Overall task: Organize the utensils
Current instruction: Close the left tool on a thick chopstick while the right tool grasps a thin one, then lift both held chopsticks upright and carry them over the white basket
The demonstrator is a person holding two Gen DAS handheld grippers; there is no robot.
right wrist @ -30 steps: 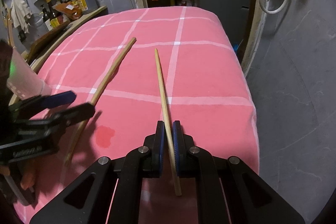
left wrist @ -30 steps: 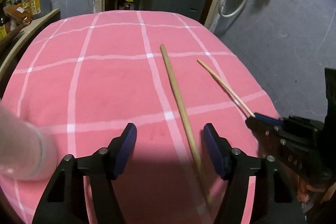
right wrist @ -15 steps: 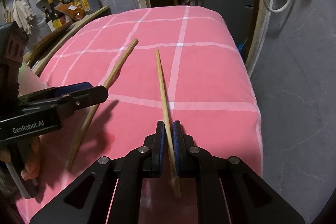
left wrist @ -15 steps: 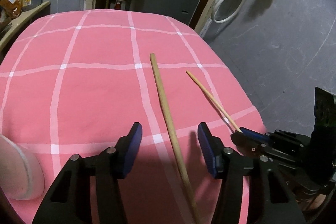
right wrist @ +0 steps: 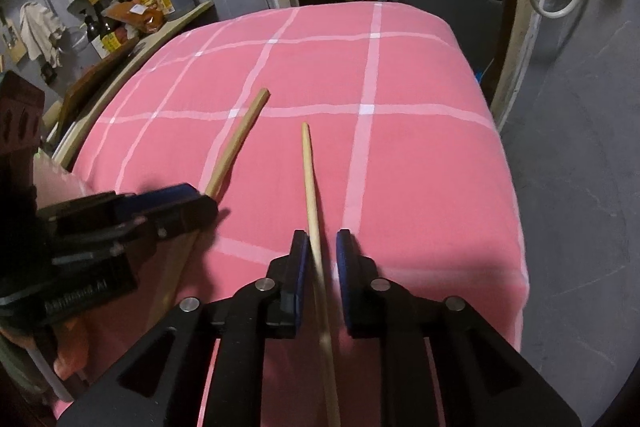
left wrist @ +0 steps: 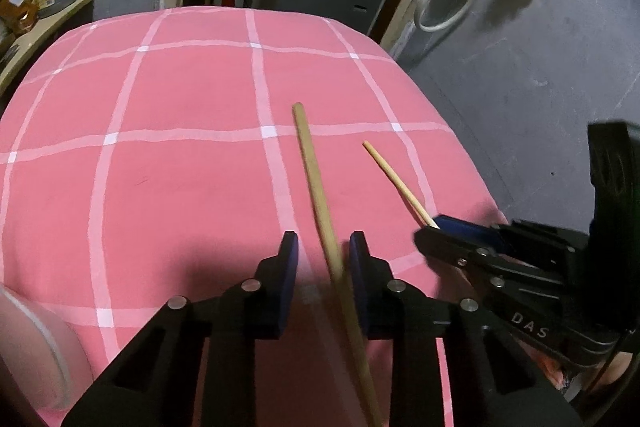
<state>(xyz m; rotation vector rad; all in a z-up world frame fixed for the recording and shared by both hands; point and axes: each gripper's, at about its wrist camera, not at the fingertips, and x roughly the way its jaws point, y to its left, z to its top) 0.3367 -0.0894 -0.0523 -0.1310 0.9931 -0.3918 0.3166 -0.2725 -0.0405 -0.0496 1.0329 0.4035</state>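
Low in the frame, my left tongs (left wrist: 322,247) stand spread around the thick chopstick (left wrist: 316,183); my right tongs (right wrist: 322,247) gape astride the thin chopstick (right wrist: 309,171). Both lie on the pink-checked tabletop (left wrist: 160,167). Bottles (right wrist: 100,27) crowd the upper left.

The right gripper (right wrist: 322,259), clamped on the thin chopstick (right wrist: 309,179) a moment ago, now has its jaws parted around it. The left gripper (left wrist: 323,259) has narrowed around the thicker chopstick (left wrist: 316,183), whose shaft now lies against the right-hand pad.
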